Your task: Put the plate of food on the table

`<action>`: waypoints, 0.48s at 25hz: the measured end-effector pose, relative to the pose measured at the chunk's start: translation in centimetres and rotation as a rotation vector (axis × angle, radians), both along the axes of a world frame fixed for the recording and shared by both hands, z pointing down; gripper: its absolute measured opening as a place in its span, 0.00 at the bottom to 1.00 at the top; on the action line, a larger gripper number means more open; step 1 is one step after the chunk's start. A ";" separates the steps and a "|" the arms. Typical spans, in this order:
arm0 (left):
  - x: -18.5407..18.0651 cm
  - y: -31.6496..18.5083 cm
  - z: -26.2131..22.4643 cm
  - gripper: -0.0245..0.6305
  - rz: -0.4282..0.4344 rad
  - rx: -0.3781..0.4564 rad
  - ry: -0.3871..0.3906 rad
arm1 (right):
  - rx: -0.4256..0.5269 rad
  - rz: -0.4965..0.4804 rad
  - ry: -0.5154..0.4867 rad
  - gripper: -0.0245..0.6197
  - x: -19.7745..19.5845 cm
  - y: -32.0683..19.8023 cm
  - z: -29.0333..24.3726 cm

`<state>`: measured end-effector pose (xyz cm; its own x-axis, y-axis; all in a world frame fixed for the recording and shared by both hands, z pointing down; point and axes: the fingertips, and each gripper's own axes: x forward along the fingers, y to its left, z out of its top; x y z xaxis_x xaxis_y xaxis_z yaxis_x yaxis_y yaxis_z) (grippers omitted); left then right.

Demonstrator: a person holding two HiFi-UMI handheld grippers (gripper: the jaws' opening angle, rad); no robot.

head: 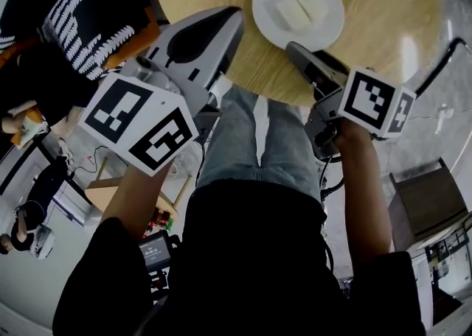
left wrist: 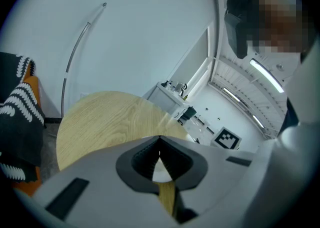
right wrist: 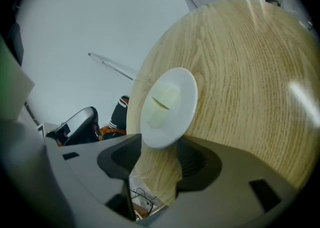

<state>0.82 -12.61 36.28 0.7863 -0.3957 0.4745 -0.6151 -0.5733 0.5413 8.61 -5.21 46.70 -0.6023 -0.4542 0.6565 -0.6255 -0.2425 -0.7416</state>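
Observation:
A white plate with pale slices of food lies flat on the round wooden table, close to its near edge. My right gripper is right at the plate's near rim. In the right gripper view its jaws stand apart on either side of that rim, with the plate and food just ahead; the right gripper is open and its pads do not press on the plate. My left gripper hovers over the table edge to the plate's left. The left gripper is shut and empty.
A chair draped with black-and-white patterned cloth stands left of the table. A brown box-like seat is on the floor at the right. The person's jeans-clad legs are below the table edge. White cabinets stand beyond the table.

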 end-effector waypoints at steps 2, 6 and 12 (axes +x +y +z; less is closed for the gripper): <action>0.1 -0.1 -0.2 0.05 0.002 0.010 0.000 | 0.002 -0.019 0.001 0.40 0.0 -0.2 0.0; -0.1 0.0 -0.6 0.05 -0.001 0.019 0.004 | -0.028 -0.004 -0.021 0.40 0.0 0.3 0.3; -0.1 0.0 -0.9 0.05 -0.007 0.026 0.006 | -0.060 0.013 -0.025 0.40 0.8 1.0 0.8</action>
<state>0.69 -12.66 35.36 0.7862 -0.4134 0.4594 -0.6161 -0.5828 0.5299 9.45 -4.19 47.50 -0.6129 -0.4226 0.6676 -0.6035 -0.2950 -0.7408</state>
